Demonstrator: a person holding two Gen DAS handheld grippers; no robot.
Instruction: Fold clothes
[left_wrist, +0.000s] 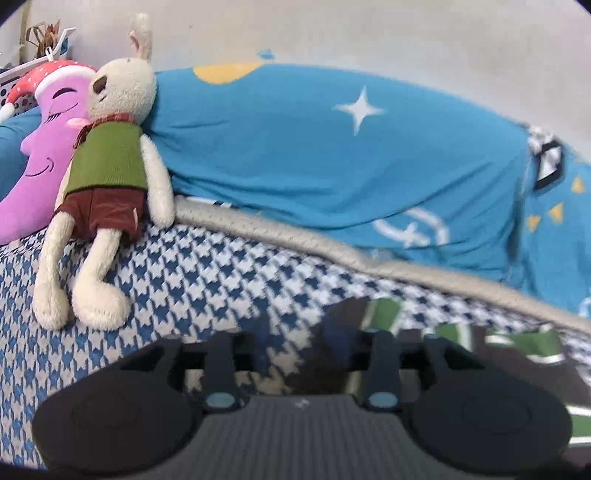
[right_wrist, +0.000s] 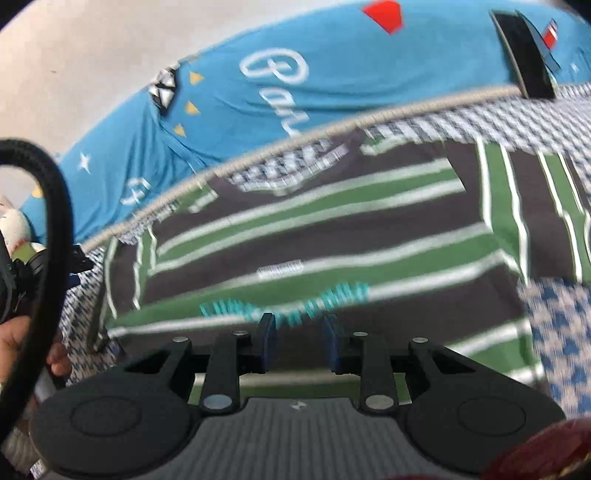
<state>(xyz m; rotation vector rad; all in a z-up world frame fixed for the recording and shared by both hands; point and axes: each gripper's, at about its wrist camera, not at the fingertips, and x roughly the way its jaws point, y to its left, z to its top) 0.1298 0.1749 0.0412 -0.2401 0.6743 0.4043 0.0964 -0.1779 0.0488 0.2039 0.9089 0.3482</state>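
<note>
1. Left wrist view: the left gripper (left_wrist: 301, 332) sits at six o'clock over a bed sheet (left_wrist: 192, 280) with a blue and white houndstooth pattern. Its two blue fingers (left_wrist: 263, 334) stand well apart, and houndstooth cloth shows in the gap. The finger toward three o'clock is blurred against dark cloth, so I cannot tell whether it touches it; nothing looks pinched.
2. The striped shirt (left_wrist: 524, 347), dark with green and white bands, lies at four o'clock, its edge reaching the gripper's three o'clock side.
3. At ten o'clock a cream toy rabbit (left_wrist: 110, 173) in a green vest and brown shorts lies on the sheet, leaning against a purple moon cushion (left_wrist: 40, 166) at nine o'clock.
4. A blue cover (left_wrist: 332, 155) with white stars fills twelve to three o'clock, behind a beige trim.
5. Right wrist view: the right gripper (right_wrist: 300, 341) is at six o'clock above the striped shirt (right_wrist: 332, 236), which spreads flat across the middle of the sheet (right_wrist: 561, 332), with teal lettering just beyond the fingertips.
6. Its blue fingers (right_wrist: 266, 332) are parted by a moderate gap and grip nothing.
7. The blue cover (right_wrist: 295, 74) arcs from ten to two o'clock.
8. At nine o'clock a black cable (right_wrist: 55, 206) curves down, and a hand (right_wrist: 22, 339) shows below it.
</note>
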